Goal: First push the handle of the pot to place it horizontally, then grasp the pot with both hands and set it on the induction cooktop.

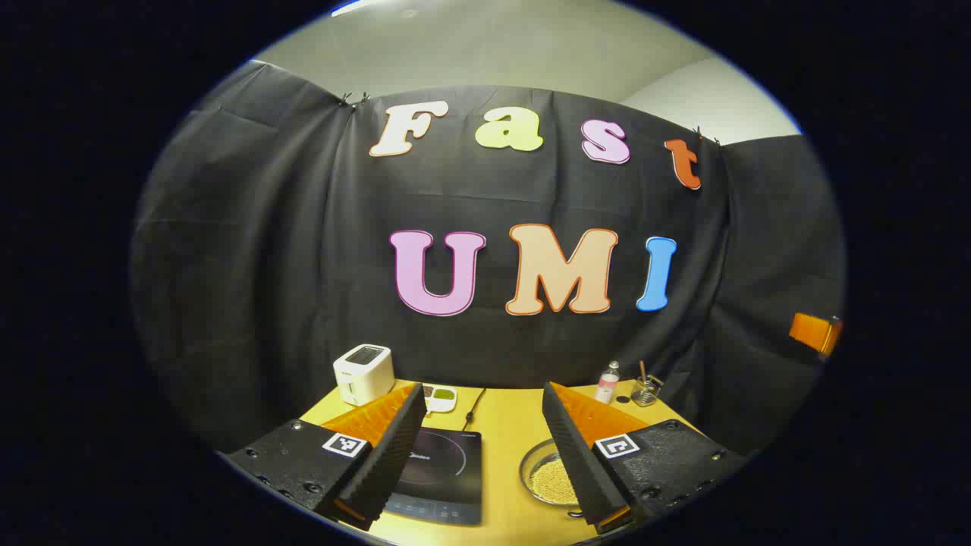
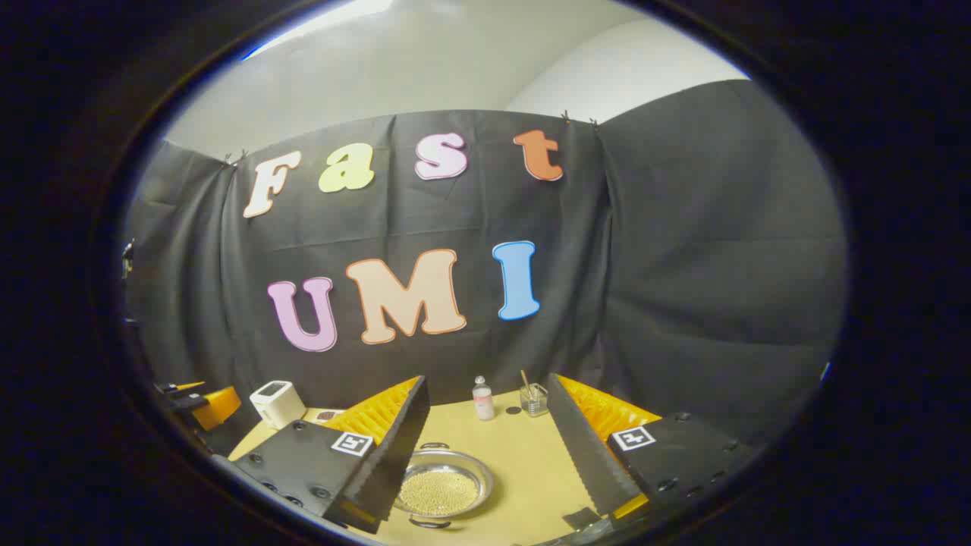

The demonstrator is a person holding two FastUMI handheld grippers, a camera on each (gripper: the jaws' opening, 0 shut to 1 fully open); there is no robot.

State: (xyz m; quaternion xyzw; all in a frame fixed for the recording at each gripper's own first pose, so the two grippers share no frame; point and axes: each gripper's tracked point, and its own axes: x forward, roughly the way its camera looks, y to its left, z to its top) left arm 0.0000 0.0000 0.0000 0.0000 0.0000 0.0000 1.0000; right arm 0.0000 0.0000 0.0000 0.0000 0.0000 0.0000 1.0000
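Left gripper view, largest item first: wooden table [image 1: 504,425], smooth, yellow-tan, matte. Next, induction cooktop [image 1: 440,474] at 6 o'clock, flat, dark and glossy, rectangular, with a ring marked on the glass and a control strip along the near edge; nothing set on it. Just off its 3 o'clock edge and apart from it, pot [image 1: 550,478]: shallow, round, shiny-rimmed, holding fine pale-yellow grains, partly hidden behind one finger.

Left gripper [image 1: 482,388] held above the table, jaws wide apart, nothing between them, ridged faces turned inward.

Right gripper view: pot [image 2: 440,489] at 6 o'clock, with thin loop handles at the rim's 12 and 6 o'clock points. Right gripper [image 2: 487,379] likewise wide apart and empty, raised above the pot, no contact.

Smaller items along the far table edge, seen from the left gripper: toaster [image 1: 364,373], white, boxy, rounded corners, at 10 o'clock of the cooktop; divided dish [image 1: 440,396] beside it; dark cable [image 1: 474,406]; small clear bottle [image 1: 608,381]; glass cup [image 1: 645,390] with a stick standing in it.

Judgement: first step not yet begun; handles as yet untouched. Next move calls for lowering one gripper to a loop handle and pushing it round until horizontal, lightly enough to keep the grains in. Two-handed lift onto the cooktop to come after.
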